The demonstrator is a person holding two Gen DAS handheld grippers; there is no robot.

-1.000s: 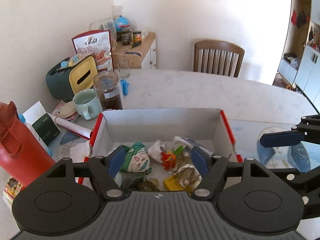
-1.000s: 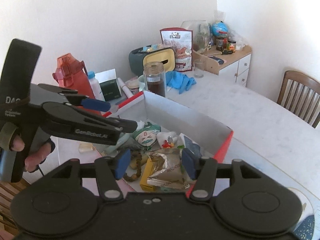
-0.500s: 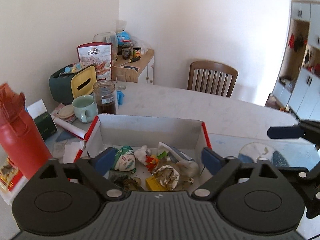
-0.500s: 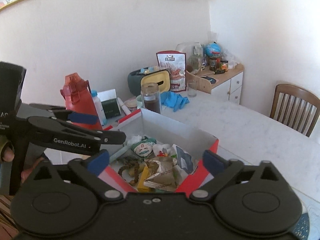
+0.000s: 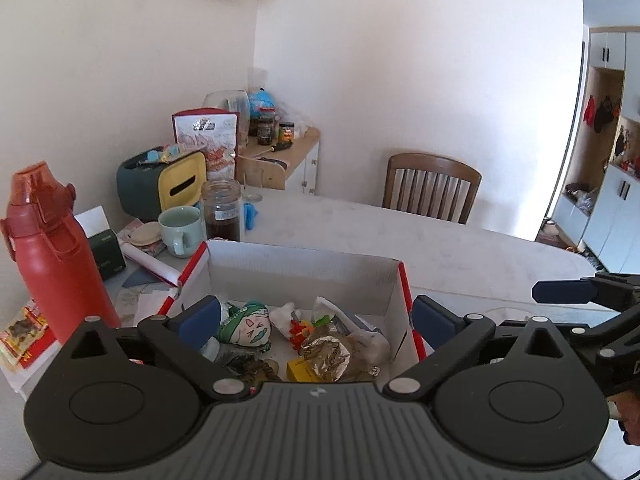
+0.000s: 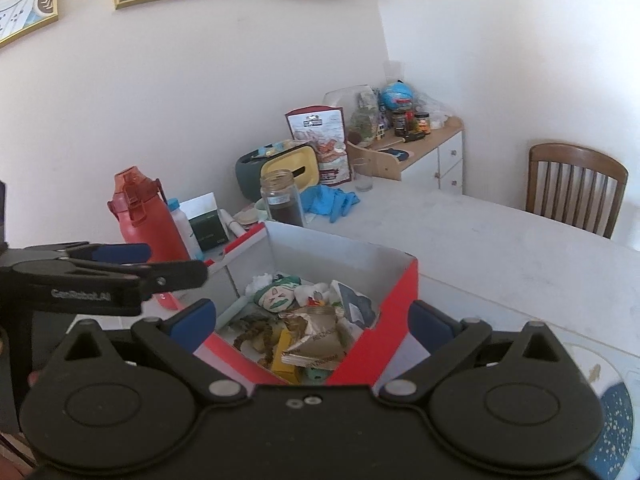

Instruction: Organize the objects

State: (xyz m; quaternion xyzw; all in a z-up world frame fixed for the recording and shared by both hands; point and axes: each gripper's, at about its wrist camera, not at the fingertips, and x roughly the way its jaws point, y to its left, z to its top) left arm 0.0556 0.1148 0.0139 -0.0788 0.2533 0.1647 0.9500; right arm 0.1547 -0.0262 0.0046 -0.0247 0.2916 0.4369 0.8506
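A red-and-white cardboard box (image 5: 304, 268) (image 6: 394, 292) sits on the white table and holds several small items: a green painted-face toy (image 5: 246, 326) (image 6: 276, 294), a crumpled foil snack packet (image 5: 326, 354) (image 6: 316, 338), a yellow piece (image 5: 300, 369) and a brown braided thing (image 6: 250, 334). My left gripper (image 5: 316, 318) is open and empty, held above the box's near side. My right gripper (image 6: 312, 318) is open and empty, above the box's near corner. Each gripper shows at the edge of the other's view.
Left of the box stand a red bottle (image 5: 48, 252), a green mug (image 5: 180, 230), a dark jar (image 5: 222, 210), a tissue box (image 5: 180, 178) and a snack bag (image 5: 206, 140). Blue gloves (image 6: 330, 200) lie behind. A wooden chair (image 5: 430, 188) stands at the far side.
Both grippers have opened wide and pulled back and up from the box. The foil packet that sat between the right gripper's fingers now lies in the box.
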